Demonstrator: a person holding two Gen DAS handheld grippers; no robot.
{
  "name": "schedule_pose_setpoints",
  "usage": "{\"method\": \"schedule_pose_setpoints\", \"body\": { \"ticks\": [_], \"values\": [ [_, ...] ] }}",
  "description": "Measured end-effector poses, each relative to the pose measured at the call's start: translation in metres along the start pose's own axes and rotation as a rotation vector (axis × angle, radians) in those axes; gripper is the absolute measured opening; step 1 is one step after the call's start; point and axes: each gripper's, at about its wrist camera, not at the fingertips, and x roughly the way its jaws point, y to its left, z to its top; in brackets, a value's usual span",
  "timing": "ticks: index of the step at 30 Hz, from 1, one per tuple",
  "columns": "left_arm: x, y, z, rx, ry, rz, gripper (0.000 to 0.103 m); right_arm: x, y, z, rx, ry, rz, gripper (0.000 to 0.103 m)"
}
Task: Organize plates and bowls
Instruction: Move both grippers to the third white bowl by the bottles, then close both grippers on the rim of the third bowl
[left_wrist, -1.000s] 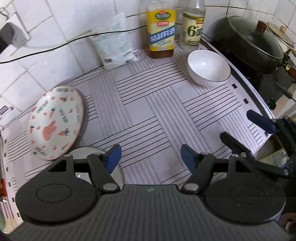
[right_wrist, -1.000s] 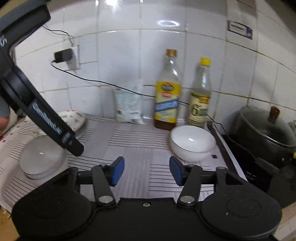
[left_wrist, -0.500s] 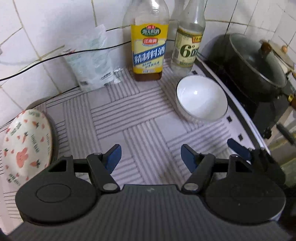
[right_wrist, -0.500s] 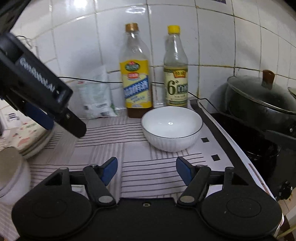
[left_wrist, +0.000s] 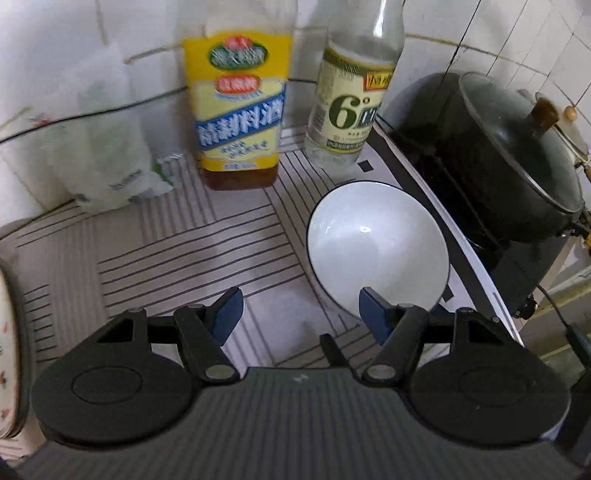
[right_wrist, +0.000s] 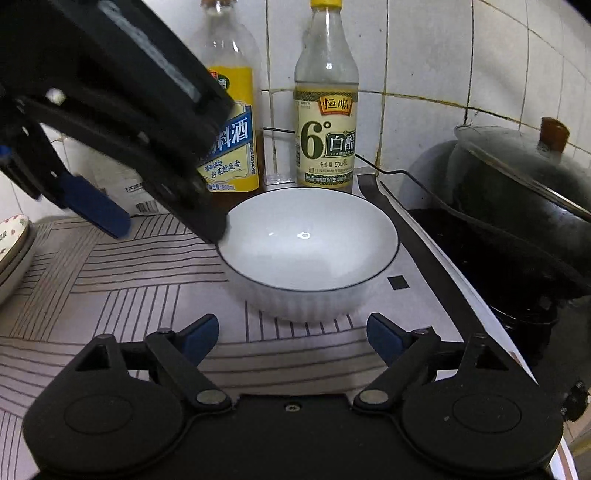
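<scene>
A white bowl (left_wrist: 376, 243) with a thin dark rim stands upright on the striped mat (left_wrist: 177, 254), near the stove. My left gripper (left_wrist: 301, 314) comes down at the bowl's (right_wrist: 306, 251) left rim. One fingertip (right_wrist: 218, 230) sits at the rim and the other blue pad (right_wrist: 96, 210) hangs outside it. Its jaws are closing, with the rim between them and neither pad pressing. My right gripper (right_wrist: 291, 338) is low in front of the bowl with its jaws opening and nothing between them. A carrot-patterned plate (right_wrist: 11, 243) shows at the far left edge.
A yellow-labelled bottle (left_wrist: 236, 110) and a vinegar bottle (right_wrist: 327, 122) stand against the tiled wall behind the bowl. A plastic bag (left_wrist: 99, 147) leans to their left. A lidded black pot (right_wrist: 517, 206) sits on the stove at the right. A black cable (left_wrist: 92, 114) runs along the wall.
Both grippers have moved in and down toward the white bowl, the left one coming from the patterned plate's side. The right jaws have spread wider.
</scene>
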Motion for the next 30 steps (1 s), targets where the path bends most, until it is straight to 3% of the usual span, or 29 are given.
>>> {"method": "schedule_pose_setpoints", "body": {
  "ticks": [7, 11, 17, 30],
  "values": [
    [0.034, 0.000, 0.006, 0.001, 0.023, 0.009, 0.057, 0.015, -0.003, 0.008, -0.001, 0.003, 0.002, 0.091],
    [0.045, 0.000, 0.010, 0.008, 0.019, 0.024, 0.040, 0.024, -0.005, 0.011, -0.003, 0.001, -0.004, 0.091],
    [0.048, 0.005, 0.012, -0.043, 0.041, -0.069, 0.012, 0.033, -0.004, 0.013, -0.016, -0.010, -0.005, 0.094],
    [0.018, 0.007, -0.003, 0.015, 0.078, -0.008, 0.013, 0.013, 0.007, 0.002, -0.025, -0.038, 0.082, 0.094]
  ]
}}
